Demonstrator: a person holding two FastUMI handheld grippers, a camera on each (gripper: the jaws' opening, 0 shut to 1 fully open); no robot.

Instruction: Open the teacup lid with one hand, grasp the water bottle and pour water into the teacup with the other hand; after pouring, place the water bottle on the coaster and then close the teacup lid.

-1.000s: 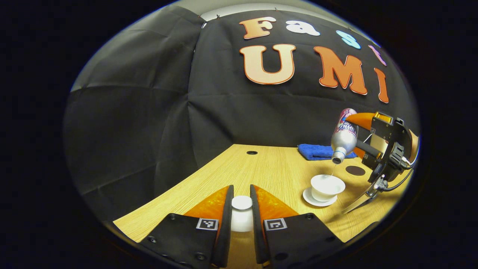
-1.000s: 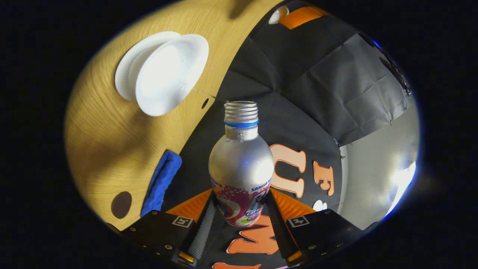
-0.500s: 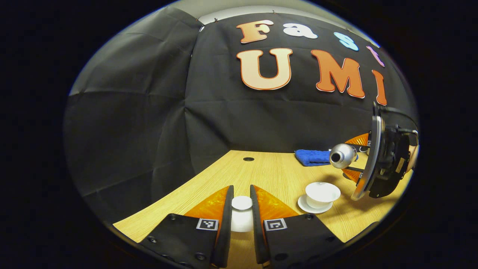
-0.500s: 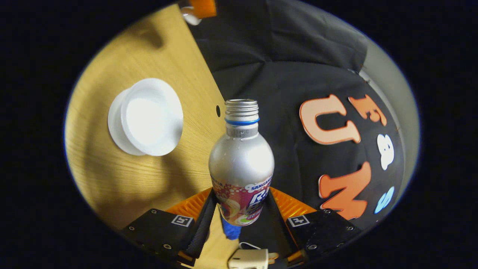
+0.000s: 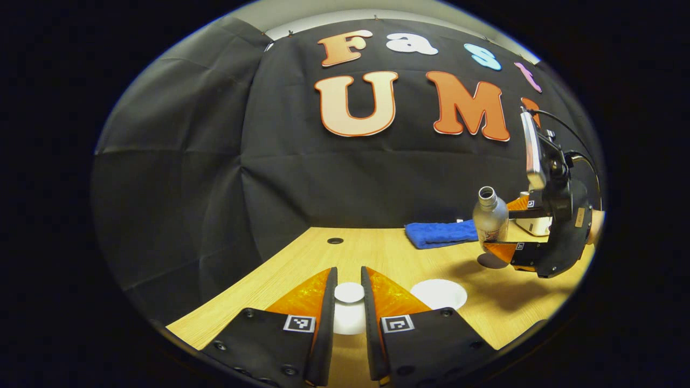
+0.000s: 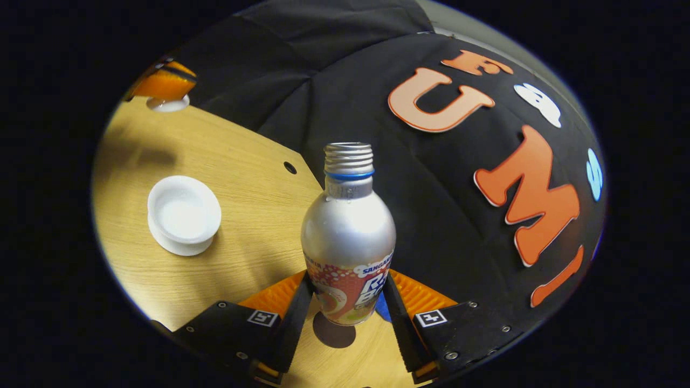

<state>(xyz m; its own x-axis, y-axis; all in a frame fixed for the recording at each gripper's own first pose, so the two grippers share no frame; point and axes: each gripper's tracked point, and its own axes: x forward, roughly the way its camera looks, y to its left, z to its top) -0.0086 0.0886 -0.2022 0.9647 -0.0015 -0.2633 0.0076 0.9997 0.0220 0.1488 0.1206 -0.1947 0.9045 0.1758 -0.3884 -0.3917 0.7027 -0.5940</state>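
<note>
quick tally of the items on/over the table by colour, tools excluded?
White: 3, cup, saucer, lid
Silver: 1, bottle
Blue: 1, cloth
Dark: 1, coaster
Total: 6

The one thing here that carries printed wording is the water bottle (image 6: pixel 347 231). A colourful label wraps its lower body, with lettering and a logo. The right gripper (image 6: pixel 347 281) clamps the bottle at the label, and its fingers cover both edges of the print.

Each gripper also bears small square black-and-white coded markers, which are patterns and not words. In the right gripper view, one marker (image 6: pixel 262 318) sits on each finger mount. The left gripper (image 5: pixel 349 275), closed on the teacup lid (image 5: pixel 349 292), carries a like marker pair (image 5: pixel 299 323).
</note>
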